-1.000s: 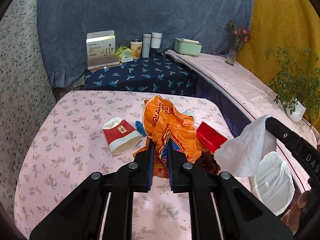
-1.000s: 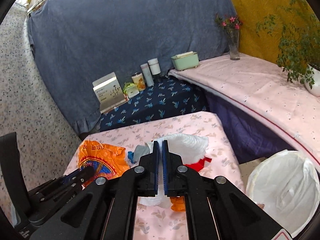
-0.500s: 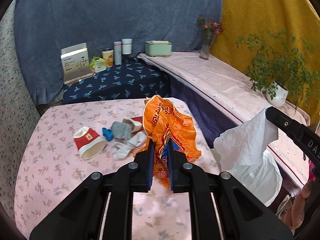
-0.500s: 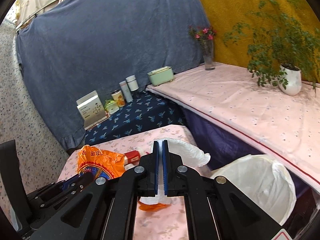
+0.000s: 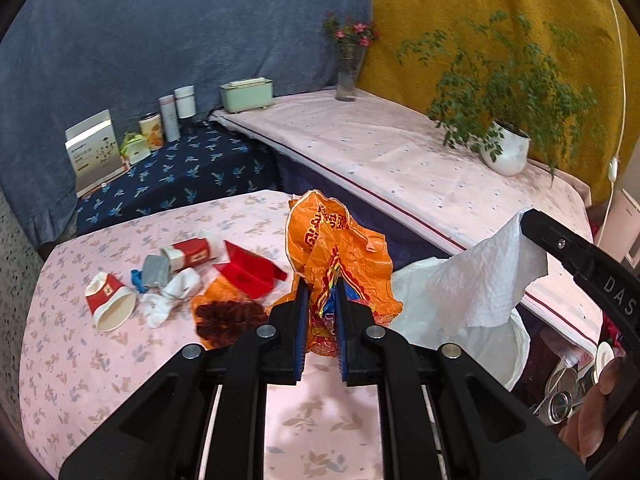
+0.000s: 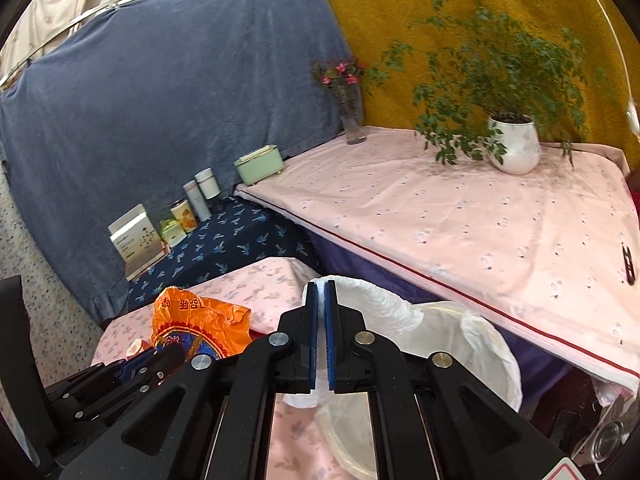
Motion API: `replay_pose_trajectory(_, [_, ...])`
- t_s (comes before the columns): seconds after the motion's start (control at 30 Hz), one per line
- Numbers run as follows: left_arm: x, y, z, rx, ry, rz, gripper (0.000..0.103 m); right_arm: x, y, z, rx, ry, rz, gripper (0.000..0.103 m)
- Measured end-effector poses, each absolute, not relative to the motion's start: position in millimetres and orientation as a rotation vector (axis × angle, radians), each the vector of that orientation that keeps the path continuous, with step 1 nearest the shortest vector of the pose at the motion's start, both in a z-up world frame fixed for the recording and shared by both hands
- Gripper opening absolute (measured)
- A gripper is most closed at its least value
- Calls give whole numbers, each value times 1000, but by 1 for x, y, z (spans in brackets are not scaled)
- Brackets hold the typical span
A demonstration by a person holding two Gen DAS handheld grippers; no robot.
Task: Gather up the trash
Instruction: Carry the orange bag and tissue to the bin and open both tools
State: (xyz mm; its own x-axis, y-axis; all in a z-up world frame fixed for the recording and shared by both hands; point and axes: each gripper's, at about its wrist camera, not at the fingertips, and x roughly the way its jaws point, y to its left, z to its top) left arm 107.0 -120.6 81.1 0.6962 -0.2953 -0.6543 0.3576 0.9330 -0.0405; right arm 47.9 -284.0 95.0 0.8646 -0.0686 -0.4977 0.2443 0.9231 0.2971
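The left claw (image 5: 320,312) pinches a crumpled orange plastic bag (image 5: 336,248), printed red and blue, held up above the floral pink counter (image 5: 80,360). The right claw (image 6: 321,332) is pressed together on a rumpled white paper towel (image 6: 384,304), over the white-lined bin (image 6: 492,344) beside the counter. Only the left view shows the litter lying behind: two red paper cups (image 5: 110,304), a red carton (image 5: 248,272), grey and white scraps. Only the right view looks into the bin.

We saw our left gripper (image 5: 320,300) and right gripper (image 6: 320,312) were black, blue-padded, silver-screwed, with white lettering.
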Motion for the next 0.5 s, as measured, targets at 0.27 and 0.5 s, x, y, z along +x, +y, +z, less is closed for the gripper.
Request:
replay_pose_trajectory(0.27, [103,-165,73,140,728,-422,12,36,-318,83,389,522,-227,4])
replay_pose_trajectory(0.5, [101,-190,64,166,748,-454,12,33,-335,74,408,533,-256,4])
